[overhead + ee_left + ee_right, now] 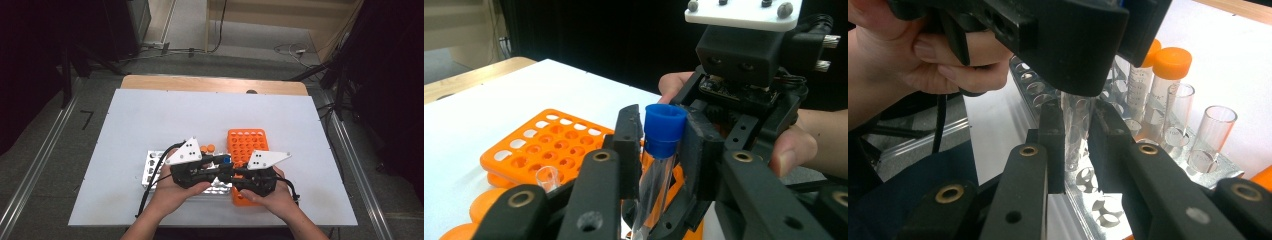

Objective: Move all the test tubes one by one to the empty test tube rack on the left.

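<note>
At the near middle of the white table (150,115), the left gripper (658,145) is clamped on the blue screw cap (665,131) of a clear plastic tube (1074,135). The right gripper (1077,137) is clenched on the tube's body, above the silver metal rack (150,167). An orange plastic rack (246,141) lies just right.

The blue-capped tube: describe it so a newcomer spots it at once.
On the white table, look between the silver rack and the orange rack, where both grippers meet. The clear tube is clamped there; its cap is blue, the neighbours' orange.
</note>
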A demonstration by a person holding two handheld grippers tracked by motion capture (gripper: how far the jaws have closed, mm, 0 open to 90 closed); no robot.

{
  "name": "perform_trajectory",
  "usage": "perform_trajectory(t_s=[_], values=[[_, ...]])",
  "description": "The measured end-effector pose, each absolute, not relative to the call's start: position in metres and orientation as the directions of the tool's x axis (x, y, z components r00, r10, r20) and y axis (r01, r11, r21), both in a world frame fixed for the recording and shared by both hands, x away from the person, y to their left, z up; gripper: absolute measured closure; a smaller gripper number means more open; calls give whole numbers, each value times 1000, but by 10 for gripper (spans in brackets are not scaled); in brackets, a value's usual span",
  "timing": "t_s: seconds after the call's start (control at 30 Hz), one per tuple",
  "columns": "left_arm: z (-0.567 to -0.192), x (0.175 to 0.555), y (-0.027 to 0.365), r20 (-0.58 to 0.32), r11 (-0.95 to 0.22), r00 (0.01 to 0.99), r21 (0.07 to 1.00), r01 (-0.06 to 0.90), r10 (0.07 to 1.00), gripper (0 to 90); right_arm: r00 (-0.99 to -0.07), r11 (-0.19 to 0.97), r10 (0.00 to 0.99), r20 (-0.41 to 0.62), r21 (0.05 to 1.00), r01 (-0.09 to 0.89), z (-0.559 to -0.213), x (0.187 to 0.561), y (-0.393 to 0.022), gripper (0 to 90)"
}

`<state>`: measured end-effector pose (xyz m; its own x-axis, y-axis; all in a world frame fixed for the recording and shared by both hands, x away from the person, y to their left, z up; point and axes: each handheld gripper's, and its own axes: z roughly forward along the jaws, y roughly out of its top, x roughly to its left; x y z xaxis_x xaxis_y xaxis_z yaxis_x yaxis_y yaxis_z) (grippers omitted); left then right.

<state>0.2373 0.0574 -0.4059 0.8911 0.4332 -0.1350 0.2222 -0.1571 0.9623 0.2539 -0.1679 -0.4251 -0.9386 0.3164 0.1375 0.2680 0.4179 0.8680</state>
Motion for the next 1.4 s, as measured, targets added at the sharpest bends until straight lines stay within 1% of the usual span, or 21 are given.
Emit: perform_trajectory(t_s=[0.6, 0.73, 0.87, 0.93, 1.13, 1.23, 1.4], values=[[-405, 239, 62, -140, -151, 886, 962, 227, 442, 763, -937, 405, 319, 145, 872, 273, -426, 255, -169, 750], [-405, 239, 63, -141, -145, 885, 963, 226, 445, 764, -935, 398, 322, 147, 875, 275, -426, 255, -169, 735], [-404, 239, 65, -140, -141, 884, 964, 224, 446, 764, -938, 393, 312, 153, 878, 274, -427, 256, -171, 660], [-404, 240, 67, -139, -139, 882, 965, 223, 450, 764, -936, 388, 316, 152, 880, 274, -427, 256, -172, 589], [-403, 241, 74, -135, -132, 872, 966, 221, 470, 764, -935, 370, 323, 145, 890, 266, -425, 258, -177, 437], [-402, 243, 78, -130, -130, 868, 967, 217, 480, 765, -929, 360, 339, 146, 892, 272, -424, 260, -181, 361], [-400, 244, 87, -130, -122, 858, 969, 217, 498, 765, -909, 341, 393, 138, 896, 284, -421, 263, -192, 244]])
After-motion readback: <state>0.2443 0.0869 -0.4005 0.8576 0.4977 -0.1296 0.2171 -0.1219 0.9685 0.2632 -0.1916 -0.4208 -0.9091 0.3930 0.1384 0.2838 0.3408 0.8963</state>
